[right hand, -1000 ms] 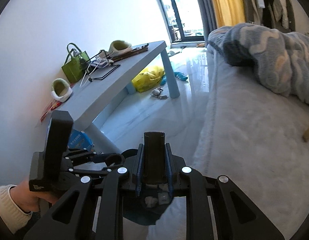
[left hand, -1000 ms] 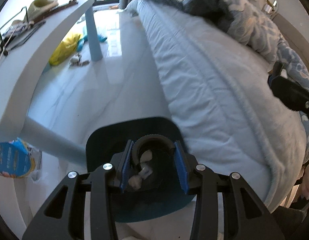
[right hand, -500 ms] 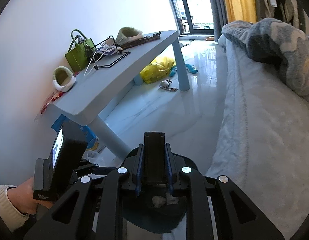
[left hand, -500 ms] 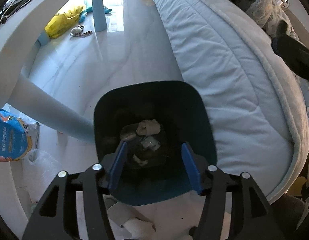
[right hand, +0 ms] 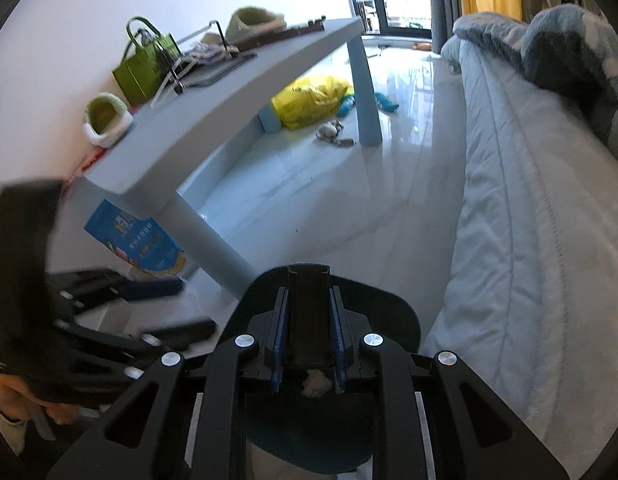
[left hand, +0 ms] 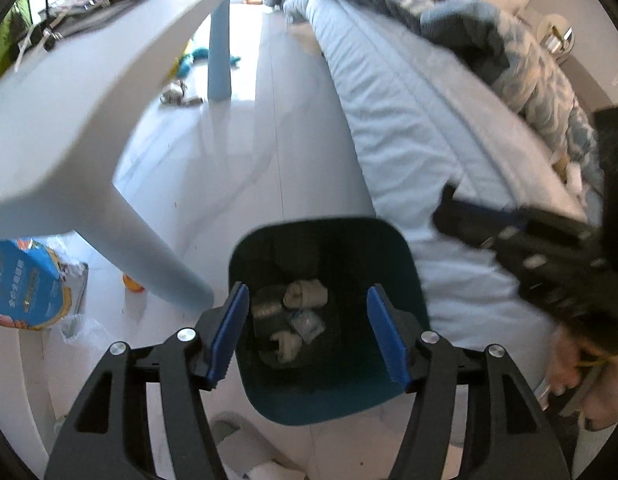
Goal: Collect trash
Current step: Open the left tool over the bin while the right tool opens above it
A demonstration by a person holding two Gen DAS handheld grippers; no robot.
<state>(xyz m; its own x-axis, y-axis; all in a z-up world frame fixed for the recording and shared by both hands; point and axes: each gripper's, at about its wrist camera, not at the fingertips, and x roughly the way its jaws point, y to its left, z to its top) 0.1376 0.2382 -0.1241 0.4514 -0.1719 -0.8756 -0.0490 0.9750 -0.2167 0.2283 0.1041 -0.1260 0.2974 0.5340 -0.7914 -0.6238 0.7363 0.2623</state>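
Grippers above the dark teal plastic waste bin (left hand: 329, 320) beside the bed (left hand: 429, 160).
Left gripper (left hand: 309, 332): fingers just opened, parted, empty, over crumpled tissues (left hand: 305, 296) in the bin. Right gripper (right hand: 308, 332): fingers closed on a black flat bar (right hand: 309, 312).

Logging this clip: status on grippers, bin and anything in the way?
Left gripper open over the bin, jaws just opened, empty. Right gripper shut on a dark flat piece. Crumpled trash inside. Nothing blocking.

Right gripper (right hand: 308, 334) jaws clamping dark bar (right hand: 308, 312)
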